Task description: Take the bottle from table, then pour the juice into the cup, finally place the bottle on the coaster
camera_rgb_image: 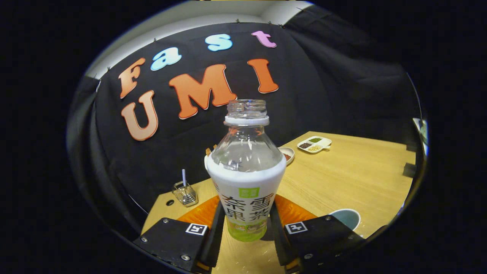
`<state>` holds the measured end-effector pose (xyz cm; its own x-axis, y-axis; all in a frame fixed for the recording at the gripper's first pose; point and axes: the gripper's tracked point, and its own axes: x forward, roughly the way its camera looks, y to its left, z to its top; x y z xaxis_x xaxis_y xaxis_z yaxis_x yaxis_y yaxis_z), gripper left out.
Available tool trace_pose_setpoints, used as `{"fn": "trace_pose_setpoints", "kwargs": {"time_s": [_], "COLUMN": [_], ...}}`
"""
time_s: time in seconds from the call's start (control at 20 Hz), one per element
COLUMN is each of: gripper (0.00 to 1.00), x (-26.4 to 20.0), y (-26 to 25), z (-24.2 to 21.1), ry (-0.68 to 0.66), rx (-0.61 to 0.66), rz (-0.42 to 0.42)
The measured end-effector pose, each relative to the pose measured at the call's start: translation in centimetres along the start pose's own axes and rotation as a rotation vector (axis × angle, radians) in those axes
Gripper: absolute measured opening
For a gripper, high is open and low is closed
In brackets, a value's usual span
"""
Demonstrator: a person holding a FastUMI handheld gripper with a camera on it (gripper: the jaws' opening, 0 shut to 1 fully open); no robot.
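Your gripper [245, 228] pinches the bottle [246, 171] low on its label, one black finger pressed to each side.

The bottle stands upright between your fingers [213, 232], uncapped, with a clear ribbed plastic neck, a white collar ring and rounded transparent shoulders above a glossy white-and-green wrap. Behind its base, an orange coaster [293, 213] with a faintly streaked surface lies flat on the pale wood-grain table [350, 179]. The cup [346, 217], round-rimmed with a grey-blue inside, sits just beside your right finger, partly hidden by it. Beyond the left finger a small wire basket [185, 194] holds a striped stick. Farther back rest a round white dish [286, 155] and a white divided tray [315, 144] with dark and green fillings.
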<state>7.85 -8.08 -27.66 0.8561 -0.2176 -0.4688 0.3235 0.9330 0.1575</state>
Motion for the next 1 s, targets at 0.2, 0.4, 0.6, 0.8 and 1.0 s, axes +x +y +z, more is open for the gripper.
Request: {"fn": "trace_pose_setpoints", "kwargs": {"time_s": [0.2, 0.4, 0.6, 0.8, 1.0], "gripper": [0.6, 0.6, 0.6, 0.6, 0.63], "x": [1.2, 3.3, 4.5, 5.0, 5.2], "y": [0.9, 1.0, 0.8, 0.5, 0.3], "z": [-1.4, -3.5, -5.1, -6.4, -7.1], "ry": [-0.005, 0.025, 0.05, 0.072, 0.084], "rx": [-0.149, -0.224, -0.255, -0.27, -0.246], "rz": [-0.024, -0.051, -0.076, -0.095, -0.089]}}
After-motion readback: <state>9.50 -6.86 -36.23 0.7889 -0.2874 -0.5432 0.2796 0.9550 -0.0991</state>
